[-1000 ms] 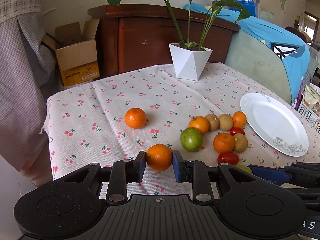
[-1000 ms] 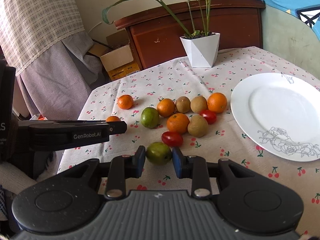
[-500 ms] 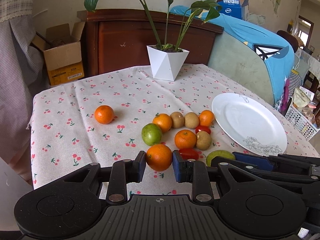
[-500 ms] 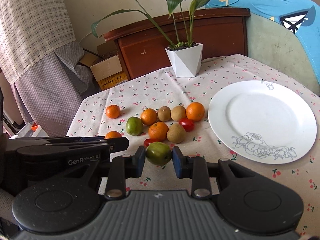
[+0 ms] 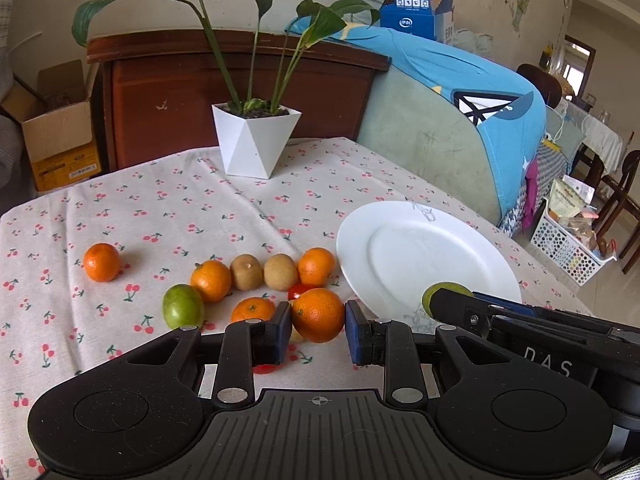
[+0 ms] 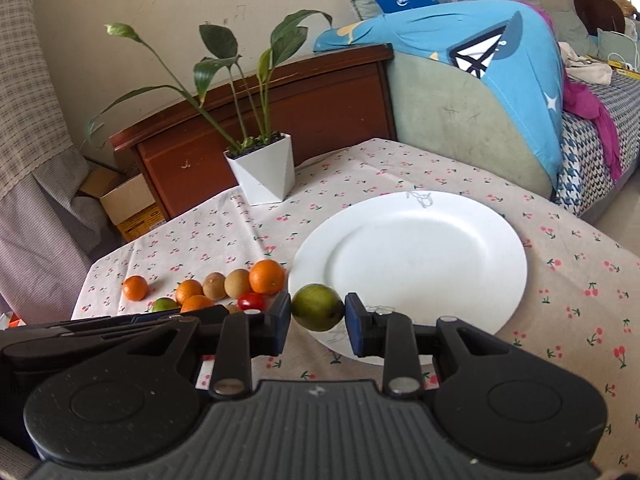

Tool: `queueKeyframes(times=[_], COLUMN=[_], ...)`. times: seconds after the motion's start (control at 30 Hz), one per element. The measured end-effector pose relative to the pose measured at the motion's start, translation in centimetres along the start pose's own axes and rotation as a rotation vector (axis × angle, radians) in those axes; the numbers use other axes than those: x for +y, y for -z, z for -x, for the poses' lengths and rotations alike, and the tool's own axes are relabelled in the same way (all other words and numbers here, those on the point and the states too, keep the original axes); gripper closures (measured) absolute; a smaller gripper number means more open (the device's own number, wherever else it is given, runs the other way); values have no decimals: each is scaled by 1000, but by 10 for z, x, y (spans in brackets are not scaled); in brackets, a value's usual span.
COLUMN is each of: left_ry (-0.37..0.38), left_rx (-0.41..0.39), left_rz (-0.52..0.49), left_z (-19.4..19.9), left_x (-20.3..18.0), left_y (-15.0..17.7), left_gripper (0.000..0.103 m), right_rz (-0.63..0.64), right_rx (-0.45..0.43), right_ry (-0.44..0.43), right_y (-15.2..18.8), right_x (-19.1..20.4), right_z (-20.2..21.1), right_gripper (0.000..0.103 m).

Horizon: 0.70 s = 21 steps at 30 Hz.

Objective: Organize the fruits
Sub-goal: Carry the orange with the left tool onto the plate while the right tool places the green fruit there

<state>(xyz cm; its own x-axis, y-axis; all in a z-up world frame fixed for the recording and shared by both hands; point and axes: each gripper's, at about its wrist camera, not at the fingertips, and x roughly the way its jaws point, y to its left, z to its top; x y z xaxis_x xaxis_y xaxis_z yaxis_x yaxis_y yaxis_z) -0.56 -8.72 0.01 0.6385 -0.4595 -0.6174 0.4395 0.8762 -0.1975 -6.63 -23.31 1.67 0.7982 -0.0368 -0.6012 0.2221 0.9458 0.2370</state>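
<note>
We have carried both fruits across the desk (image 5: 168, 200) toward the white plate (image 6: 440, 248), which now lies just ahead. Our right gripper (image 6: 318, 314) clamps its jaws on the green fruit (image 6: 318, 307) over the plate's near rim; our left gripper (image 5: 318, 322) pinches an orange (image 5: 318, 314) beside it, so release comes next.

"DAS" on right tongs (image 5: 434, 306)

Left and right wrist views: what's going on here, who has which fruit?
A person is sorting fruit with two handheld grippers. The left gripper is shut on an orange, held above the cherry-print tablecloth. The right gripper is shut on a green fruit at the near rim of the white plate, which has nothing on it yet. The other fruit lies clustered left of the plate.
</note>
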Motion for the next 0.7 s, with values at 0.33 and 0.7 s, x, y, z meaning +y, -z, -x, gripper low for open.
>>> queueKeyframes(times=[0.33,0.7], left_ry=[61,44], left_rx=[21,38], left_rz=[-12,3], left_z=[-29,-45], left_x=[-27,-35], left_y=[-4,-5], left_gripper=[77,55], right_rz=[-105,-203], right_rx=[15,19], right_ry=[77,110], right_y=[-1,-1], right_x=[-29,-47], right_z=[-6,-7], right_gripper=[74,70])
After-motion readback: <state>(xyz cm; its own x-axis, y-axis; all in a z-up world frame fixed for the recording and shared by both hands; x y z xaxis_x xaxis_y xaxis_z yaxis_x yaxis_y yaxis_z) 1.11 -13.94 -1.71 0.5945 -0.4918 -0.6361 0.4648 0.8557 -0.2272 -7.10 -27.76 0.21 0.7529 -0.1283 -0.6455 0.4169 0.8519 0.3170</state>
